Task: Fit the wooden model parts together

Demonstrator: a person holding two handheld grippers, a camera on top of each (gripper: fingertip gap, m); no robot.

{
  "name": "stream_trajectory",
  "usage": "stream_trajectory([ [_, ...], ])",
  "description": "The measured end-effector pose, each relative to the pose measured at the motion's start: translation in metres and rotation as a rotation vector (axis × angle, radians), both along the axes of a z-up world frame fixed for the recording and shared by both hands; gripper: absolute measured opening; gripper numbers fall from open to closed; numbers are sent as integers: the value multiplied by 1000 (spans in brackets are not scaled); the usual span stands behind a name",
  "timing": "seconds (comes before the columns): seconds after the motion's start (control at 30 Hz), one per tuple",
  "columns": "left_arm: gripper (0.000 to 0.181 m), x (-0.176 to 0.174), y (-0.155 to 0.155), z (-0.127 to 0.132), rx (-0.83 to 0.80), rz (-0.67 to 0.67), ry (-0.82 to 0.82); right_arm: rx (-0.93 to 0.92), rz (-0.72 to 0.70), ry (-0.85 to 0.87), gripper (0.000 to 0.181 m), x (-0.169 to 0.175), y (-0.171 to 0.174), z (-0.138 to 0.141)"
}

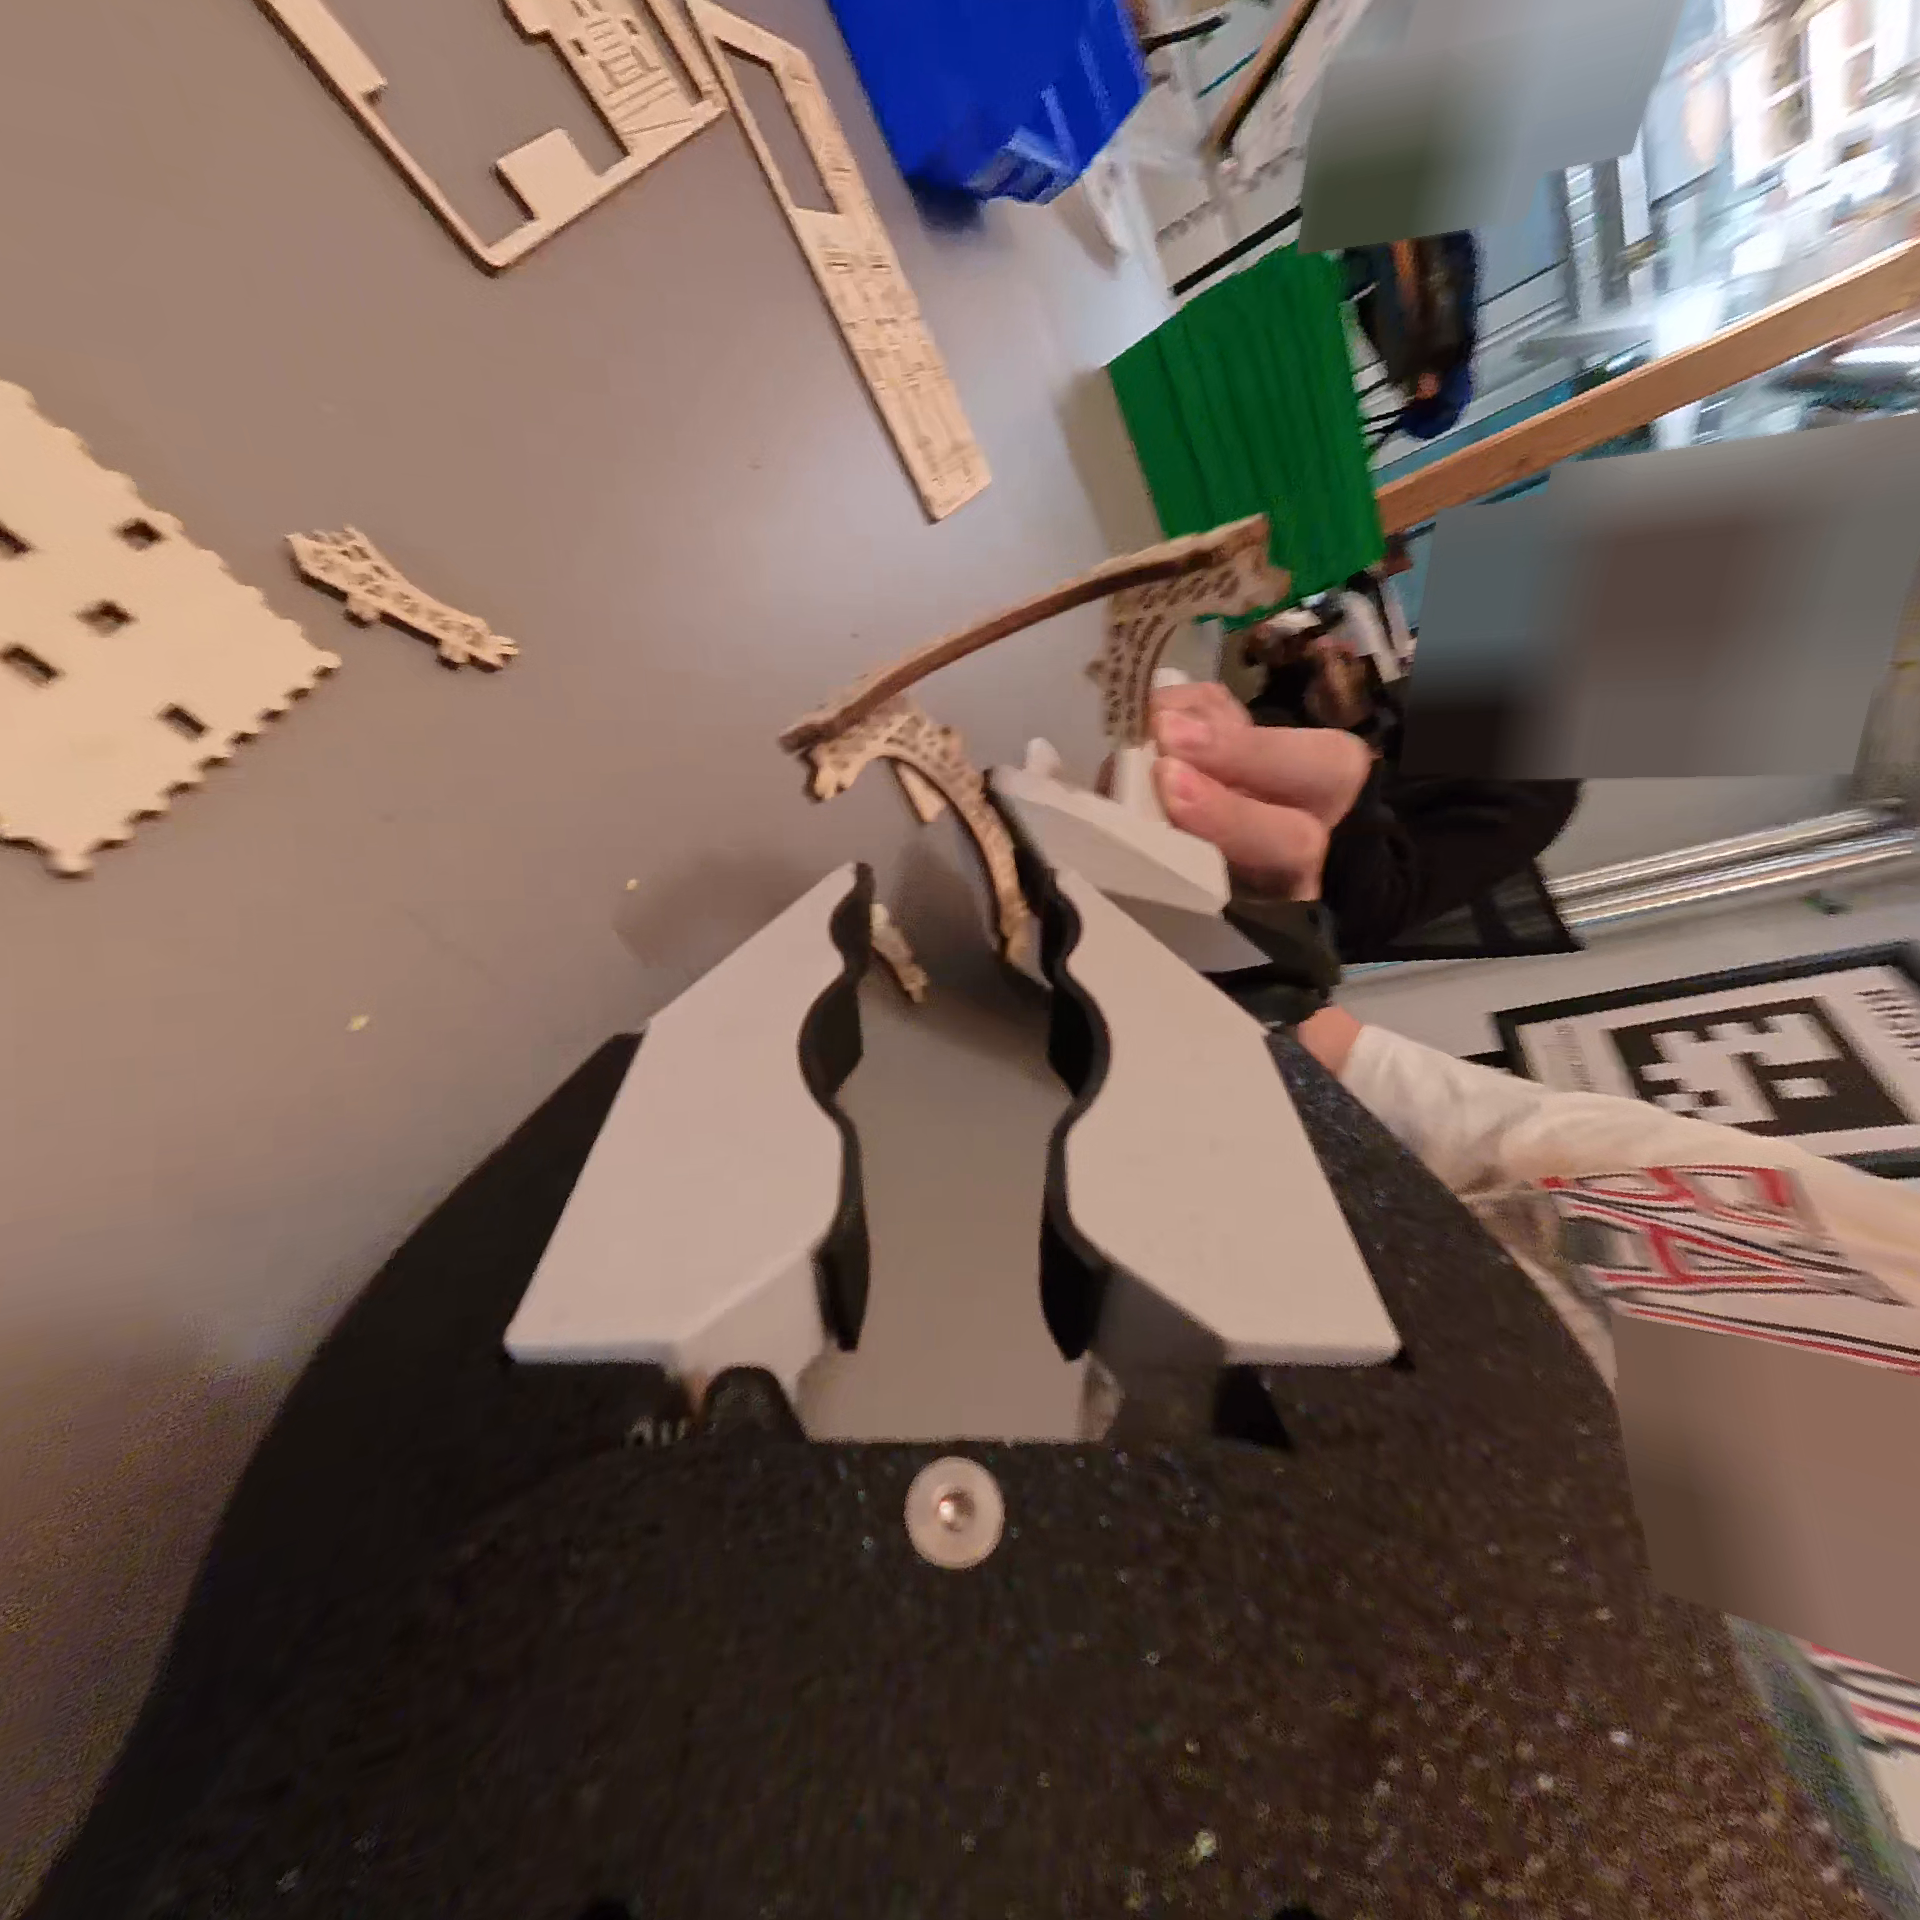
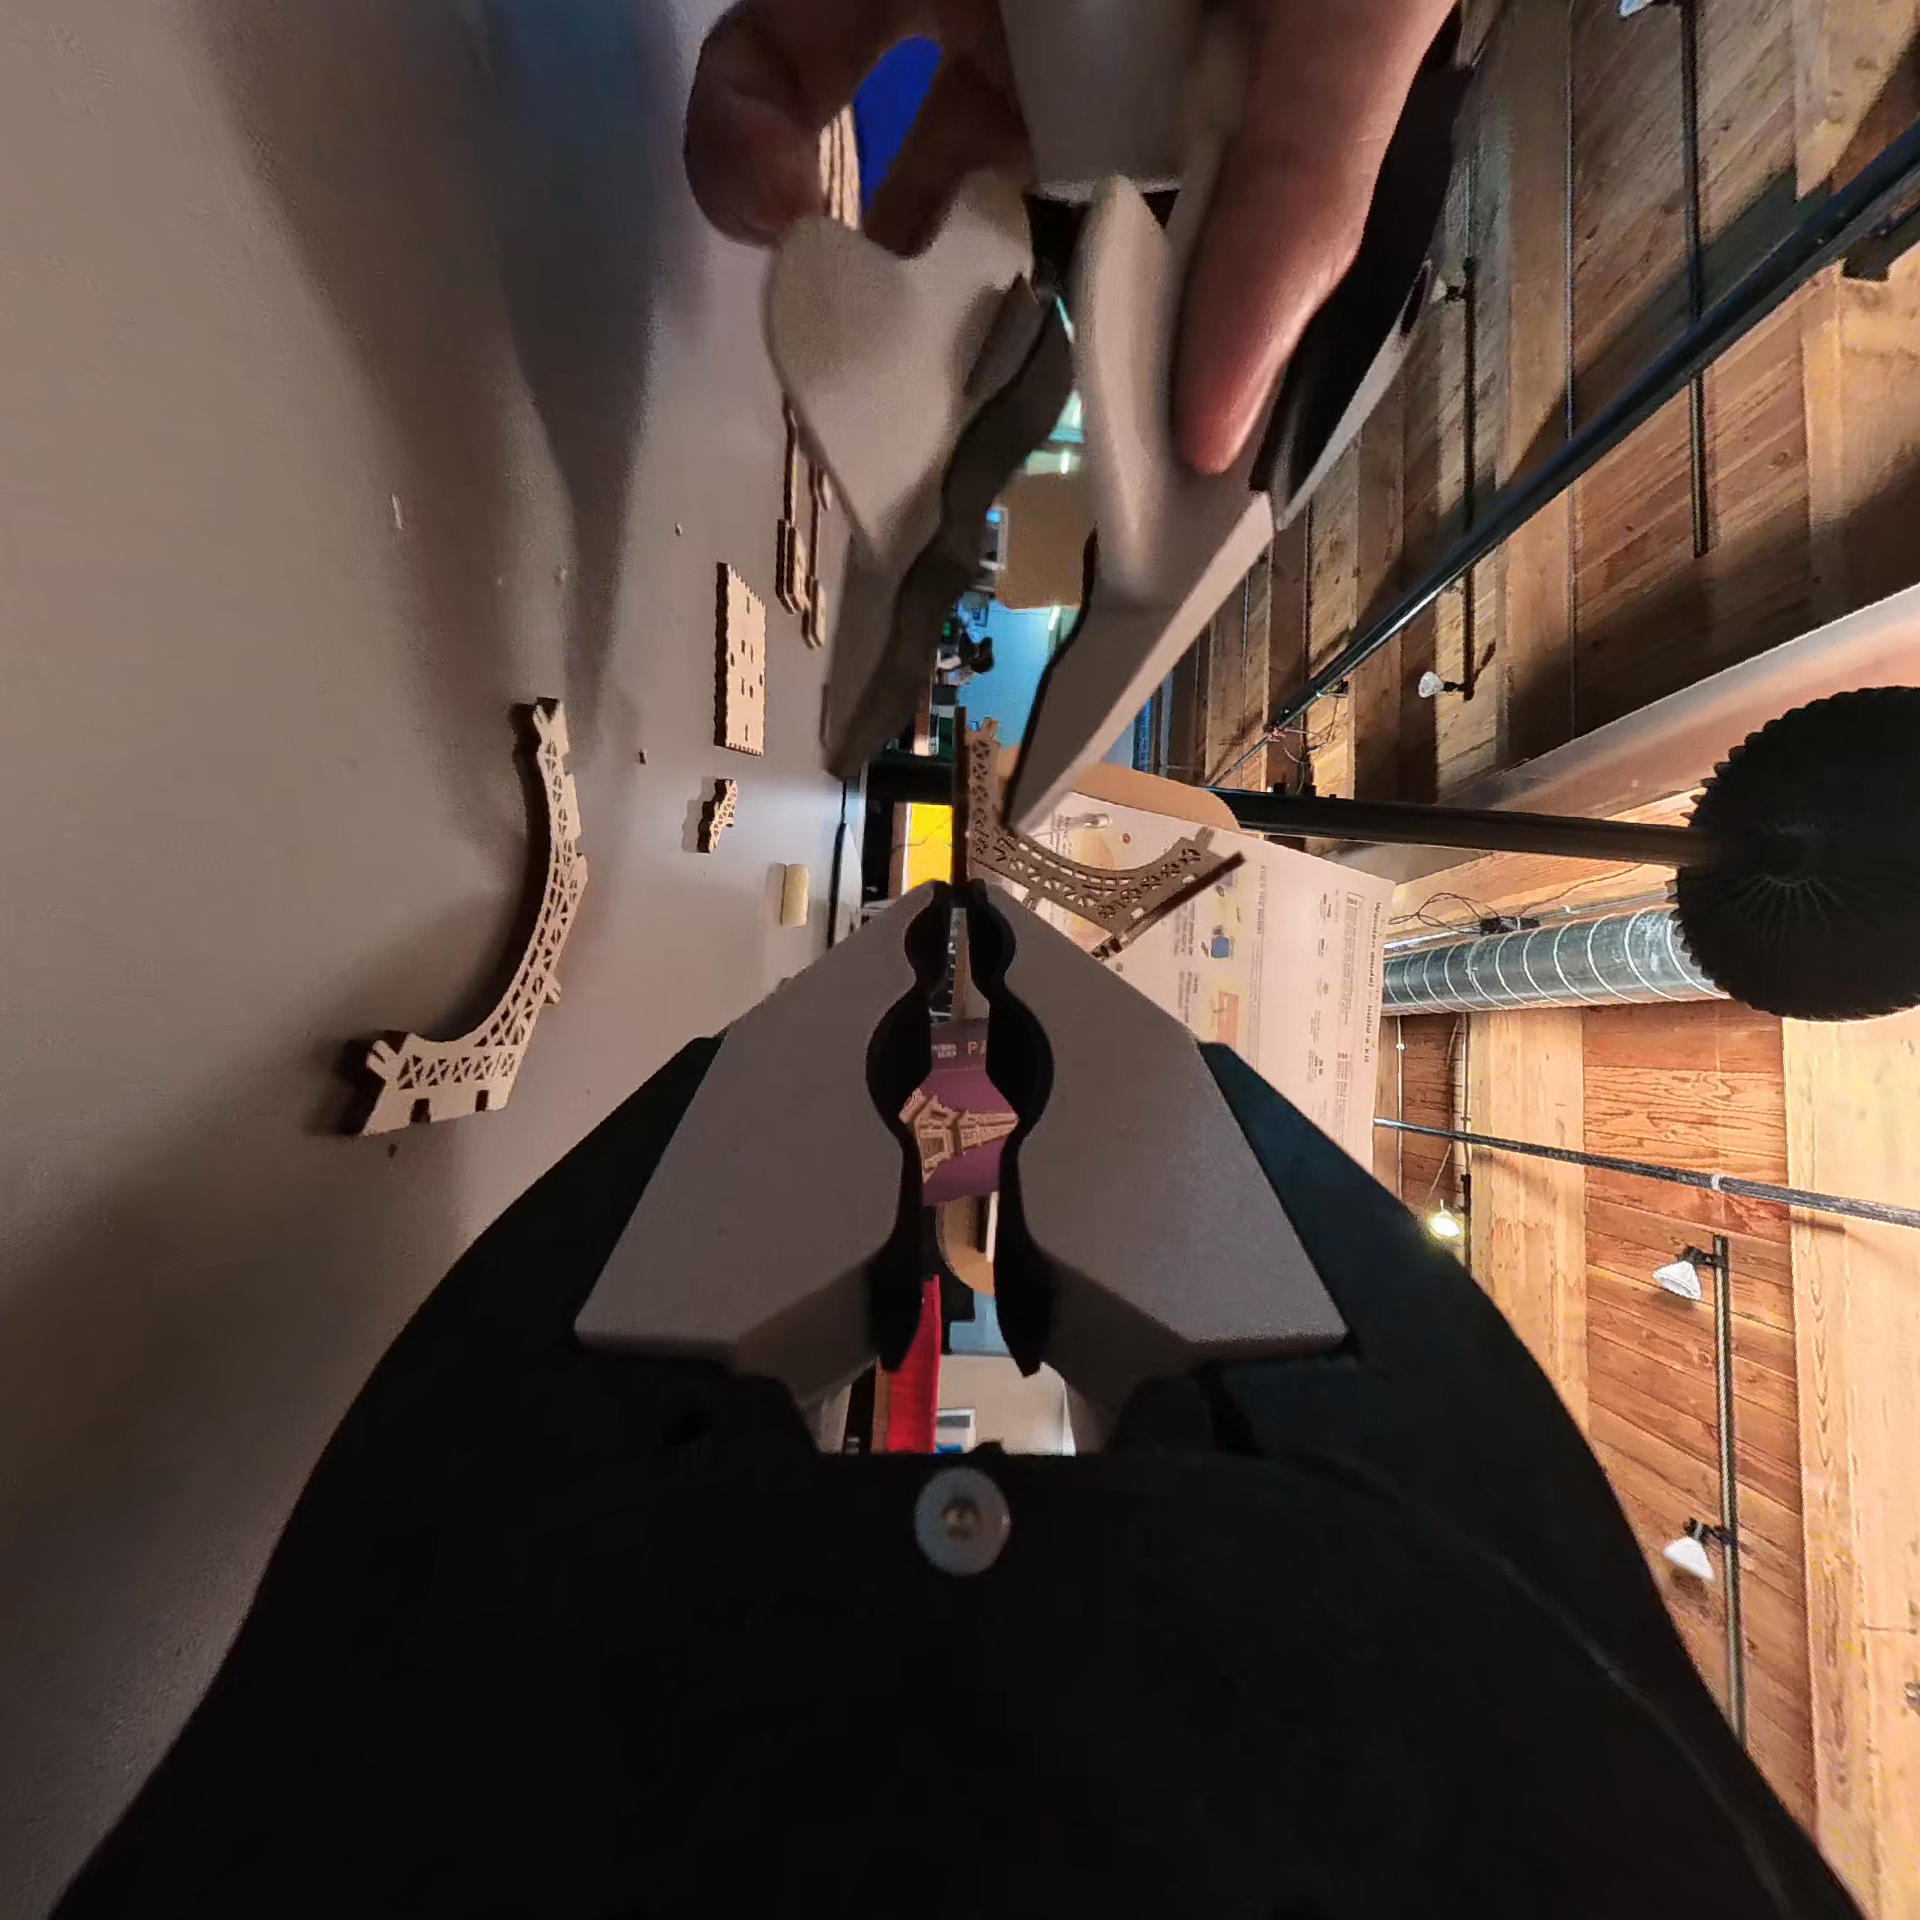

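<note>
A wooden lattice arch assembly (image 1: pixel 1039 613) is held in the air above the grey table (image 1: pixel 520 831). My right gripper (image 2: pixel 961 896) is shut on one thin part of it, seen edge-on, with an arch (image 2: pixel 1101 883) spreading beyond the tips. In the left wrist view the right gripper (image 1: pixel 1039 810) comes in from the right, held by a hand (image 1: pixel 1236 790). My left gripper (image 1: pixel 956 914) is open, and one arch leg (image 1: pixel 1003 883) hangs between its tips beside the right finger. In the right wrist view the left gripper (image 2: pixel 940 769) hangs over the part, jaws apart.
On the table lie a loose arch (image 2: pixel 509 935), a slotted square plate (image 1: pixel 125 644), a small lattice piece (image 1: pixel 395 597) and cut-out scrap frames (image 1: pixel 862 270). A blue bin (image 1: pixel 987 94) and green cloth (image 1: pixel 1247 436) are past the table edge. An instruction sheet (image 2: pixel 1247 987) stands behind. Only a small space, under 4 cm, lies between the two pairs of fingers. The small lattice piece (image 1: pixel 395 597) is about 9 cm from my left fingertips.
</note>
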State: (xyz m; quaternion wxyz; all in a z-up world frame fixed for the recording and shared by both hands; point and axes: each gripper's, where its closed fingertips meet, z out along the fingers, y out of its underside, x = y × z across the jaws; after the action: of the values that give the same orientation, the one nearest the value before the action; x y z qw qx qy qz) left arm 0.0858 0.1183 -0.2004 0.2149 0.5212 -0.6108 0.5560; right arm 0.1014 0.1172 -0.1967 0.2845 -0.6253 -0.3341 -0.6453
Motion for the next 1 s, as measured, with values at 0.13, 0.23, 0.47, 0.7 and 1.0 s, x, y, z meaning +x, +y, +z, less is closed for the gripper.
stream_trajectory([
  [0.13,13,0,-6,6,-93,-11,41,-6,9,-6,0,-2,2,-1],
  [0.23,3,3,-7,6,-135,5,55,0,6,-10,1,-2,1,1],
  [0.47,0,6,-2,-5,-77,17,37,-22,48,75,5,-3,1,-8],
  [0.7,0,13,10,-23,91,-16,38,-24,133,315,17,-7,-16,-14],
  [1.0,0,5,-3,-43,195,-124,80,51,357,654,28,-50,-21,-14],
])
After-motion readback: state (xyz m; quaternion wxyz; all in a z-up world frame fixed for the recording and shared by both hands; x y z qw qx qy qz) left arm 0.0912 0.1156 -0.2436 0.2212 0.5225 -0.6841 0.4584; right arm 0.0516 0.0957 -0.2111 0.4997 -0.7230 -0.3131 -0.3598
